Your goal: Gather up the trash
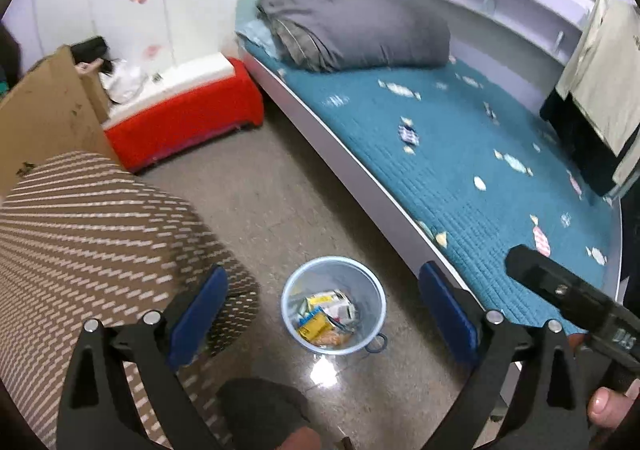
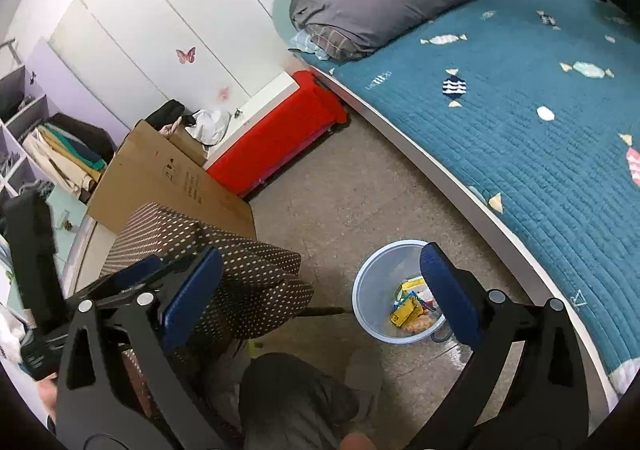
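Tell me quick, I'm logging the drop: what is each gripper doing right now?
Left gripper: jaws wide open, nothing between them, above the bin.
Right gripper: jaws wide open, holding nothing.

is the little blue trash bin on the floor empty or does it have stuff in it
Partly filled: the bin holds yellow wrappers and other packets at its bottom.

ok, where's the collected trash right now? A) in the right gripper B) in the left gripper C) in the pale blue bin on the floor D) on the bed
C: the wrappers lie at the bottom of the pale blue bin on the floor, and both the left gripper and the right gripper stand open with nothing between their pads.
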Available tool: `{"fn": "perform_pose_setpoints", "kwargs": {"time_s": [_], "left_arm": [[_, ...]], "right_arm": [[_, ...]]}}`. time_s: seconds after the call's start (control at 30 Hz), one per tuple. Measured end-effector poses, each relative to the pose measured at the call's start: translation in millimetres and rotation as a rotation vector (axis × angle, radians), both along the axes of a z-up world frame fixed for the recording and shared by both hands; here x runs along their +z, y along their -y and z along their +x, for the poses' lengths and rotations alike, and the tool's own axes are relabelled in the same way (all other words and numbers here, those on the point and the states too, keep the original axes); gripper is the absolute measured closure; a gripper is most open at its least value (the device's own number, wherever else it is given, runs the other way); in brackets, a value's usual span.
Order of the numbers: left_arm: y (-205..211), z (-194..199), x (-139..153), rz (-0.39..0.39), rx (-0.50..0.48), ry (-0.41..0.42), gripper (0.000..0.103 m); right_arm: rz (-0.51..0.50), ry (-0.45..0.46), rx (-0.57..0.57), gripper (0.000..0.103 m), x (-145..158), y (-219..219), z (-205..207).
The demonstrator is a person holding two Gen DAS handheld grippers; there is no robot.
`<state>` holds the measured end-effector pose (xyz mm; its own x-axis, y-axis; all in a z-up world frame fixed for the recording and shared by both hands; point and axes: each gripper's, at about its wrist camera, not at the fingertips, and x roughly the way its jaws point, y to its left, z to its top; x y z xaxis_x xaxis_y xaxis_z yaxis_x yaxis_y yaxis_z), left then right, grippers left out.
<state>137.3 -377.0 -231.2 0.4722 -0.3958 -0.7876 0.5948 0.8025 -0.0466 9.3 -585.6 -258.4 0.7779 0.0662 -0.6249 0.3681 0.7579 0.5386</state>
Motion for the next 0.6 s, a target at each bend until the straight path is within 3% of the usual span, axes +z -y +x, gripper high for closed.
{"fn": "perform_pose_setpoints", "kwargs": {"time_s": [0.13, 0.27, 0.47, 0.6], "left_arm": [[-41.5, -25.6, 35.7, -0.057, 0.053, 0.107, 0.007], [-88.1, -60.0, 73.2, -0.060, 0.128, 0.264, 0.006], [-158.7, -107.1, 115.4, -0.113, 0.270, 0.454, 0.005], [-192.3, -135.8, 136.0, -0.101, 0.347, 0.579, 0.005]], "right_arm": [[-0.063, 0.024, 0.022, 0.006, 30.4, -29.9, -5.7], [-0.141, 0.042, 0.046, 0.006, 68.7, -68.1, -12.5], [-0.286, 0.146, 0.106, 0.006, 127.3, -132.2, -29.2], [-0.391, 0.191, 0.142, 0.006, 155.5, -171.2, -42.4]]}}
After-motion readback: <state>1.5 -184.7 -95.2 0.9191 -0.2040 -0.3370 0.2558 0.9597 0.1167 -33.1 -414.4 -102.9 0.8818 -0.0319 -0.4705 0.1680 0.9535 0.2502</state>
